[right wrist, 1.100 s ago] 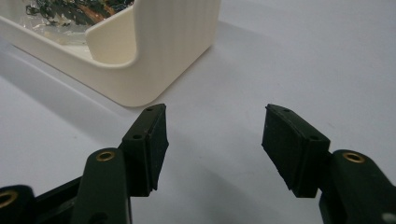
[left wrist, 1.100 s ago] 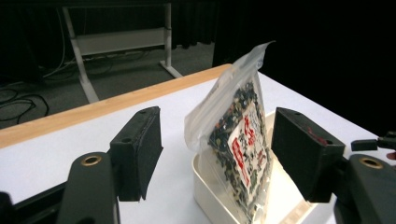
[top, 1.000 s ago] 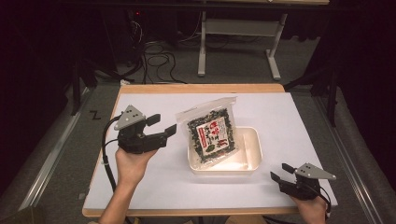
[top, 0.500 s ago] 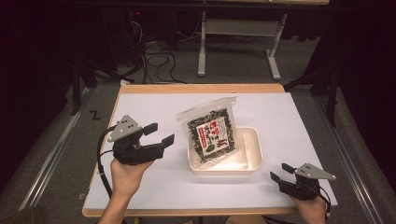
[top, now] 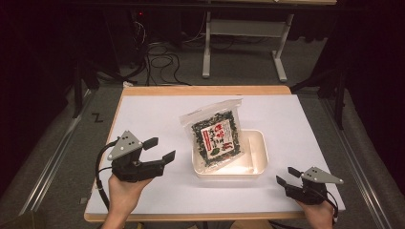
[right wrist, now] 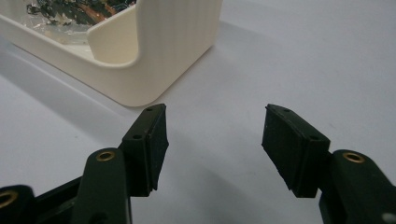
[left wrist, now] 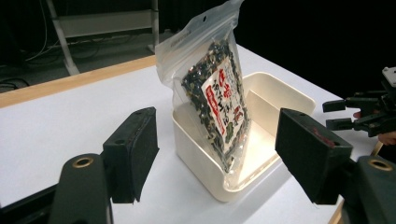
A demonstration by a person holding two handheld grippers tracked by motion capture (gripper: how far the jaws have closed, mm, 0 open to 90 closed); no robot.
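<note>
A clear zip bag of dark dried seaweed (top: 215,138) with a red and white label stands tilted in a cream rectangular tub (top: 255,157) at the middle of the white table. My left gripper (top: 161,149) is held open to the left of the tub, apart from it, with nothing between its jaws. In the left gripper view the bag (left wrist: 215,93) leans against the tub's (left wrist: 196,140) near wall, beyond the open left gripper (left wrist: 219,130). My right gripper (top: 285,176) rests open near the front right edge. Its own view shows a tub corner (right wrist: 159,56) just ahead of the right gripper (right wrist: 215,126).
The table top (top: 153,114) is a white sheet with a wooden rim at the far edge. Beyond it are cables (top: 157,52) on the floor and a metal frame's legs (top: 206,57). A floor rail (top: 52,162) runs along the left side.
My left gripper has drawn back from the bag, toward the table's front left, still open. The bag, tub and right gripper have stayed put.
</note>
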